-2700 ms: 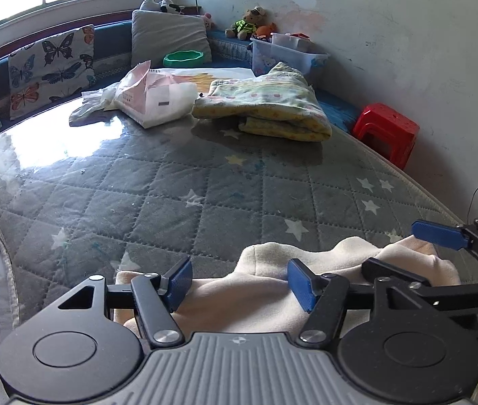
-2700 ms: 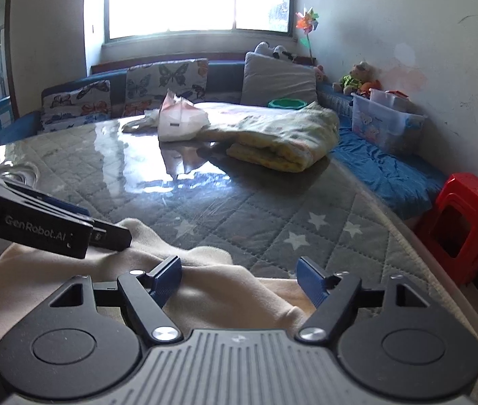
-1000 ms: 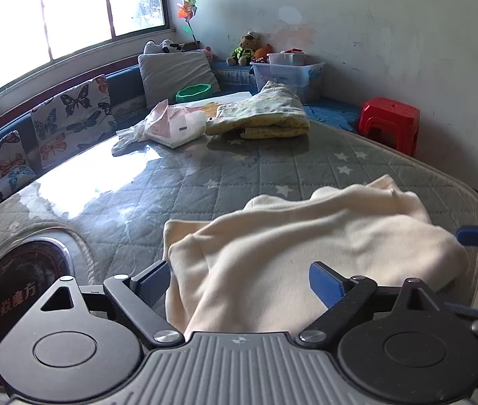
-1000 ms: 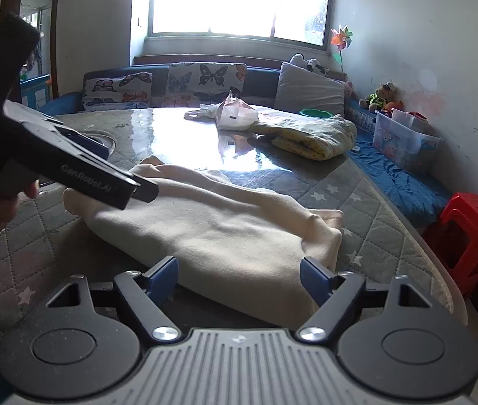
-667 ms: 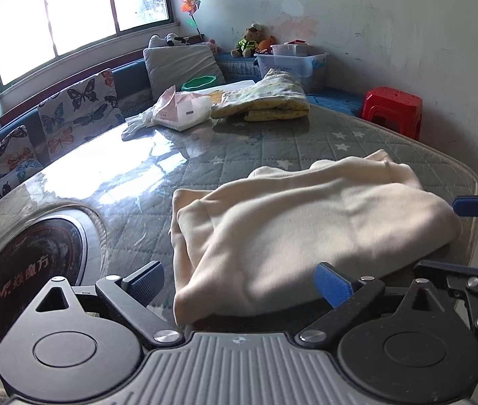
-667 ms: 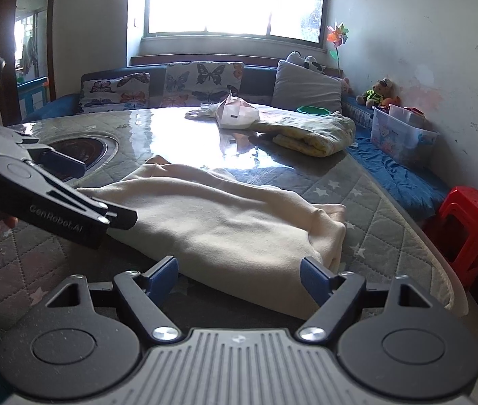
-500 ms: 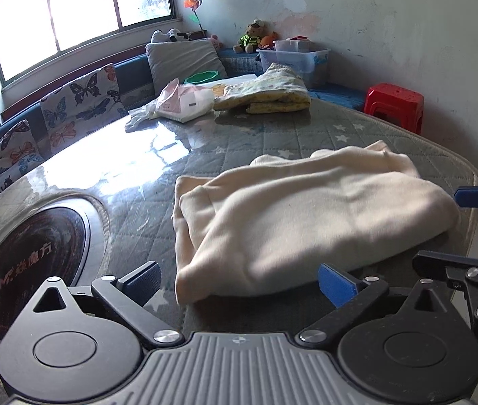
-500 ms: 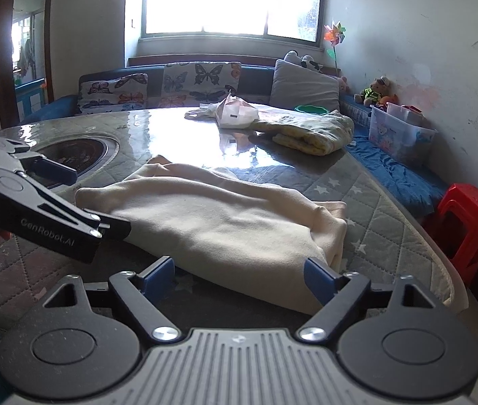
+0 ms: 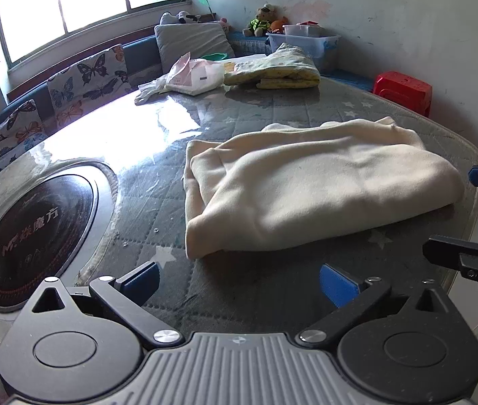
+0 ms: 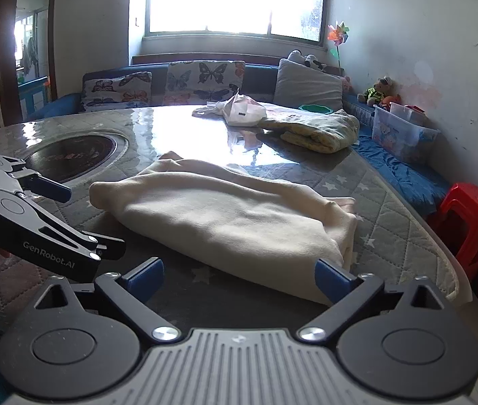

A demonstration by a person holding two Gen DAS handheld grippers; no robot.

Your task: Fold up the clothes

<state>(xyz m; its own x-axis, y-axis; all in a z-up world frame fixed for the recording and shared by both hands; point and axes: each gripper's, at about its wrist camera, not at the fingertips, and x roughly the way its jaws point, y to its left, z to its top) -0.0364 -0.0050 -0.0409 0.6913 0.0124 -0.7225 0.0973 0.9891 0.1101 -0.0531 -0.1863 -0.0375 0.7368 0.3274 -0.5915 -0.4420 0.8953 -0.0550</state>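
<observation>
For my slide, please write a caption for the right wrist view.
Folded cream garment lies on the quilted table; right claw opening, nothing between.

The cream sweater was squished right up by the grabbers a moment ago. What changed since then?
Both grippers let go and backed away toward the table's near edge: the left gripper is open and empty, and the right gripper's jaws are opening with nothing between them. The cream sweater now lies folded on the quilted table. The yellow blanket and white bag stayed put.
</observation>
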